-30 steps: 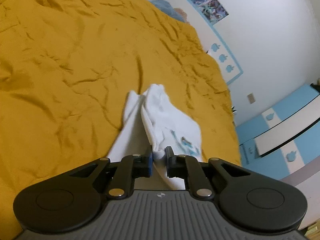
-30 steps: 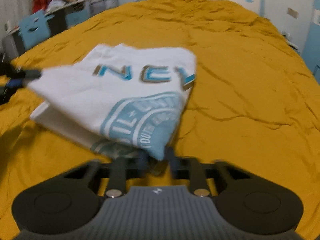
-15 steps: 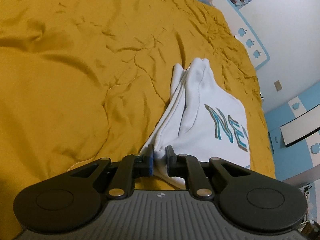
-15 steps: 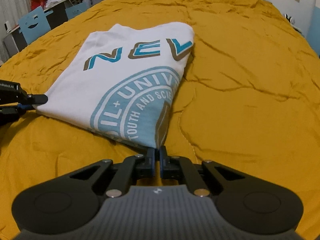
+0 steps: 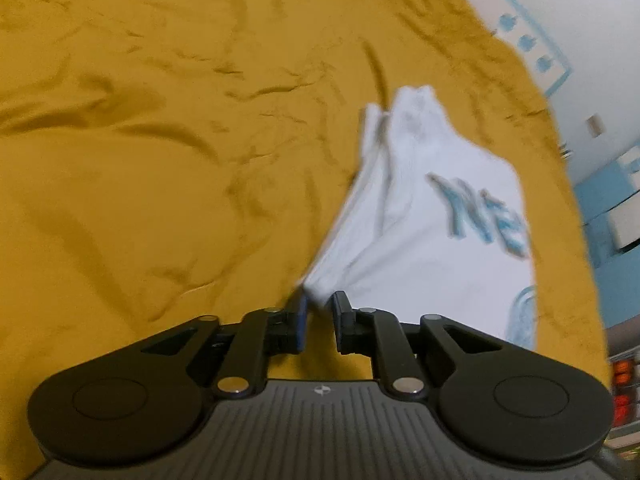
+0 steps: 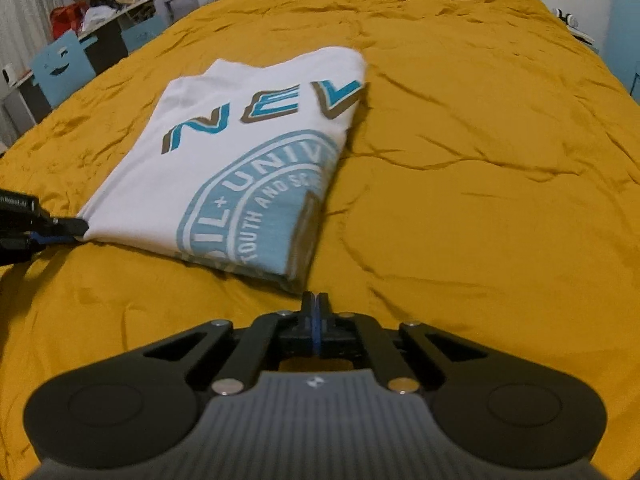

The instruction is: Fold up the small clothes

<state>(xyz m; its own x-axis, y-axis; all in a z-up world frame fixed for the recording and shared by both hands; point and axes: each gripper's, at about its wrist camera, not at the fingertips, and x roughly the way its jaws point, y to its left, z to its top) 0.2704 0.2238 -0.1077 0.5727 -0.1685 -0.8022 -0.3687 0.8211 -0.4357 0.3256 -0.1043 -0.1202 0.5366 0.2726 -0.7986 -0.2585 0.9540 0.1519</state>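
Observation:
A white T-shirt (image 6: pixel 240 152) with blue and brown lettering lies folded on the yellow bedspread (image 6: pixel 480 160). It also shows in the left wrist view (image 5: pixel 432 236). My left gripper (image 5: pixel 319 312) has its jaws slightly apart, with the shirt's near corner just at their tips; it also shows at the left edge of the right wrist view (image 6: pixel 76 228), touching that corner. My right gripper (image 6: pixel 316 304) is shut and empty, just short of the shirt's near right corner.
The bedspread (image 5: pixel 160 160) is wrinkled all round the shirt. A desk with clutter (image 6: pixel 100 12) and a blue chair (image 6: pixel 60 64) stand beyond the bed's left edge. White and blue walls (image 5: pixel 580 20) lie to the right.
The shirt was lowered flat onto the bed. My right gripper let go of its corner, drew back and closed empty. My left jaws have widened at the other corner.

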